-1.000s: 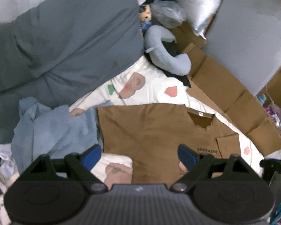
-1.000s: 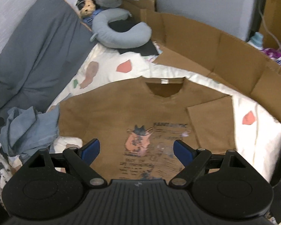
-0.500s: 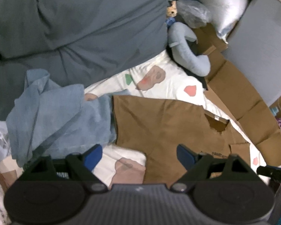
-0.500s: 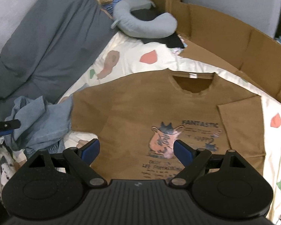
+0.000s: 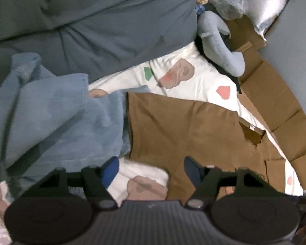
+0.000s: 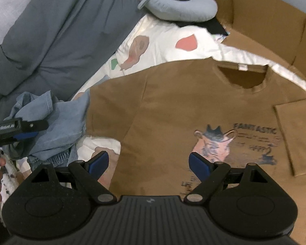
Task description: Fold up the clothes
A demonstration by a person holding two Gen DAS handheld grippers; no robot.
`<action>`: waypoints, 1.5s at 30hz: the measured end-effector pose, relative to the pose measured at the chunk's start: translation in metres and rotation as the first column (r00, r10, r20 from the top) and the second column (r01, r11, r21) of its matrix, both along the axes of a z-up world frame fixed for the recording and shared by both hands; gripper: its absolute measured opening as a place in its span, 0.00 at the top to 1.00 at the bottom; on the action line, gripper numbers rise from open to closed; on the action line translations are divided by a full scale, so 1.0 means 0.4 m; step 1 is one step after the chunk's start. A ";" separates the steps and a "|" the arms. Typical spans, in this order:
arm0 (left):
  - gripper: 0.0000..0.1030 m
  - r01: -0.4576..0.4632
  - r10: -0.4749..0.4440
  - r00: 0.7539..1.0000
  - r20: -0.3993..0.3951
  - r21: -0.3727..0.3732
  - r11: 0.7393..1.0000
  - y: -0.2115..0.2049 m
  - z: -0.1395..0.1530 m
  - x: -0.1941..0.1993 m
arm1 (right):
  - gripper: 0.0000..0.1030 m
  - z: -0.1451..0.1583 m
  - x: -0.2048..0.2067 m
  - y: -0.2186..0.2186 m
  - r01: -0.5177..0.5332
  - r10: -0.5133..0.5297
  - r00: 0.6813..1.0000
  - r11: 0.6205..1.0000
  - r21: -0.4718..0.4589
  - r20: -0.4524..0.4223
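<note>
a: where is the brown t-shirt (image 6: pixel 173 106) as my two grippers come over the bed (image 6: pixel 163 34)?

b: spread flat and face up on the white patterned sheet, collar toward the cardboard (image 6: pixel 265 20) at the far side, hem toward me. its long axis runs away from me, collar to hem; one sleeve (image 6: pixel 295 136) is already laid inward over the chest.

a: and my left gripper (image 5: pixel 151 167)?

b: it sits over the shirt's left edge, where the unfolded sleeve (image 5: pixel 153 122) meets a heap of blue denim (image 5: pixel 61 122). its jaws are closing with nothing between them yet; under the gap lie bare sheet and the brown side seam, the shirt edge just ahead and to the right.

a: my right gripper (image 6: pixel 149 163)?

b: jaws wide apart, empty, above the lower body of the shirt, with the printed graphic (image 6: pixel 218 143) beside its right finger.

a: so which hand is nearer the coming fold?

b: i judge the left: the sleeve that still lies out is on its side, close ahead, while the right is over the middle. the denim touching that sleeve could get pinched along with it.
</note>
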State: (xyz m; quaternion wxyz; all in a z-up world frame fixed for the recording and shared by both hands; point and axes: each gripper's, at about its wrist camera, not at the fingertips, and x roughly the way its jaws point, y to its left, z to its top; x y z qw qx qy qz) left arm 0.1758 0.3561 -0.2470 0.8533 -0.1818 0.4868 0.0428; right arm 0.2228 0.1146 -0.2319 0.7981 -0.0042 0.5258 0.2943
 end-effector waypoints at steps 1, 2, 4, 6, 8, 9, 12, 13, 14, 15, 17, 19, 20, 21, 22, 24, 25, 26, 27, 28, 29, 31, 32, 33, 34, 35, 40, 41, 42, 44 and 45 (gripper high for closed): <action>0.33 0.002 -0.002 1.000 -0.001 0.000 1.000 -0.002 -0.012 0.008 | 0.13 -0.015 0.001 0.006 -0.003 0.003 1.000 1.000 0.007 -0.004; 0.37 0.008 -0.008 1.000 -0.004 -0.001 1.000 -0.004 -0.028 0.015 | 0.13 -0.030 0.001 0.012 -0.005 0.005 1.000 1.000 0.015 -0.006; 0.41 0.018 -0.018 1.000 -0.009 -0.002 1.000 -0.010 -0.059 0.029 | 0.14 -0.059 0.000 0.022 -0.004 0.005 1.000 0.999 0.032 -0.008; 0.45 0.018 -0.018 1.000 -0.020 0.006 1.000 -0.013 -0.100 0.036 | 0.18 -0.089 -0.002 0.032 -0.003 0.003 1.000 0.999 0.040 -0.005; 0.48 0.006 -0.006 1.000 -0.025 0.009 1.000 -0.014 -0.141 0.035 | 0.20 -0.121 -0.004 0.041 0.002 -0.002 1.000 0.999 0.043 -0.006; 0.48 -0.002 0.002 1.000 -0.027 0.013 1.000 -0.014 -0.162 0.034 | 0.21 -0.135 -0.006 0.044 0.008 -0.007 1.000 0.999 0.048 -0.008; 0.48 -0.013 0.013 1.000 0.005 0.025 1.000 -0.018 -0.215 0.022 | 0.30 -0.168 -0.015 0.053 0.012 -0.012 1.000 0.998 0.070 -0.008; 0.48 -0.024 0.024 1.000 0.015 0.024 0.999 -0.017 -0.231 0.019 | 0.31 -0.175 -0.018 0.057 0.008 -0.008 1.000 0.998 0.070 0.001; 0.48 -0.036 0.035 0.999 0.025 0.024 0.999 -0.016 -0.248 0.016 | 0.31 -0.184 -0.021 0.059 0.007 -0.008 1.000 0.997 0.070 0.004; 0.48 -0.048 0.047 0.998 0.038 0.009 0.999 -0.012 -0.263 0.014 | 0.31 -0.193 -0.021 0.059 0.013 -0.013 1.000 0.997 0.075 0.000; 0.48 -0.072 0.072 0.996 0.057 -0.018 0.997 -0.004 -0.293 0.012 | 0.31 -0.213 -0.022 0.058 0.025 -0.025 1.000 0.996 0.083 -0.009; 0.48 -0.096 0.100 0.992 0.076 -0.056 0.994 0.010 -0.318 0.011 | 0.31 -0.231 -0.025 0.057 0.034 -0.033 0.999 0.995 0.090 -0.016; 0.48 -0.108 0.113 0.990 0.085 -0.064 0.992 0.017 -0.329 0.012 | 0.31 -0.240 -0.028 0.055 0.031 -0.030 0.999 0.995 0.090 -0.016; 0.48 -0.119 0.126 0.988 0.093 -0.073 0.990 0.023 -0.340 0.013 | 0.31 -0.249 -0.032 0.054 0.030 -0.028 0.999 0.996 0.090 -0.017; 0.48 -0.130 0.138 0.985 0.101 -0.082 0.988 0.029 -0.351 0.014 | 0.31 -0.259 -0.034 0.052 0.029 -0.027 0.999 0.996 0.087 -0.021; 0.48 -0.142 0.152 0.983 0.103 -0.096 0.985 0.035 -0.374 0.022 | 0.34 -0.277 -0.036 0.049 0.033 -0.030 0.999 0.995 0.092 -0.032; 0.48 -0.148 0.159 0.982 0.104 -0.103 0.984 0.039 -0.386 0.025 | 0.36 -0.285 -0.036 0.049 0.036 -0.033 0.999 0.995 0.095 -0.035; 0.48 -0.156 0.167 0.980 0.105 -0.106 0.982 0.040 -0.398 0.027 | 0.37 -0.292 -0.036 0.050 0.039 -0.036 0.999 0.995 0.097 -0.037; 0.48 -0.161 0.174 0.978 0.111 -0.117 0.980 0.042 -0.409 0.028 | 0.38 -0.299 -0.035 0.053 0.041 -0.037 0.999 0.994 0.099 -0.038; 0.48 -0.170 0.185 0.976 0.115 -0.131 0.977 0.044 -0.419 0.027 | 0.40 -0.306 -0.033 0.056 0.042 -0.039 0.999 0.994 0.101 -0.038; 0.50 -0.179 0.197 0.973 0.122 -0.143 0.973 0.045 -0.423 0.026 | 0.41 -0.314 -0.030 0.060 0.043 -0.039 0.998 0.994 0.104 -0.039; 0.58 -0.194 0.216 0.967 0.135 -0.163 0.967 0.046 -0.428 0.024 | 0.44 -0.329 -0.021 0.070 0.043 -0.039 0.998 0.993 0.113 -0.043; 0.62 -0.189 0.214 0.966 0.142 -0.175 0.966 0.043 -0.427 0.025 | 0.44 -0.335 -0.016 0.074 0.045 -0.040 0.998 0.992 0.120 -0.043; 0.63 -0.183 0.212 0.966 0.149 -0.186 0.965 0.040 -0.426 0.026 | 0.45 -0.342 -0.011 0.078 0.046 -0.040 0.998 0.991 0.127 -0.044; 0.63 -0.179 0.208 0.967 0.151 -0.185 0.966 0.035 -0.424 0.031 | 0.45 -0.348 -0.006 0.082 0.047 -0.041 0.998 0.990 0.133 -0.045; 0.65 -0.175 0.204 0.967 0.152 -0.183 0.967 0.031 -0.422 0.035 | 0.46 -0.353 -0.002 0.086 0.045 -0.039 0.998 0.989 0.139 -0.047; 0.89 -0.208 0.232 0.964 0.134 -0.170 0.963 0.027 -0.416 0.038 | 0.53 -0.371 0.010 0.085 0.047 -0.035 0.997 0.984 0.171 -0.067; 0.90 -0.216 0.240 0.962 0.129 -0.172 0.961 0.028 -0.414 0.037 | 0.55 -0.376 0.015 0.082 0.061 -0.046 0.995 0.981 0.185 -0.083; 0.91 -0.224 0.247 0.961 0.124 -0.173 0.959 0.028 -0.412 0.037 | 0.57 -0.380 0.020 0.078 0.076 -0.057 0.994 0.977 0.198 -0.099; 0.92 -0.209 0.231 0.965 0.127 -0.163 0.964 0.023 -0.393 0.041 | 0.66 -0.388 0.033 0.075 0.114 -0.086 0.988 0.966 0.231 -0.130; 0.92 -0.195 0.217 0.968 0.130 -0.158 0.968 0.019 -0.383 0.045 | 0.73 -0.387 0.038 0.080 0.118 -0.091 0.988 0.964 0.237 -0.126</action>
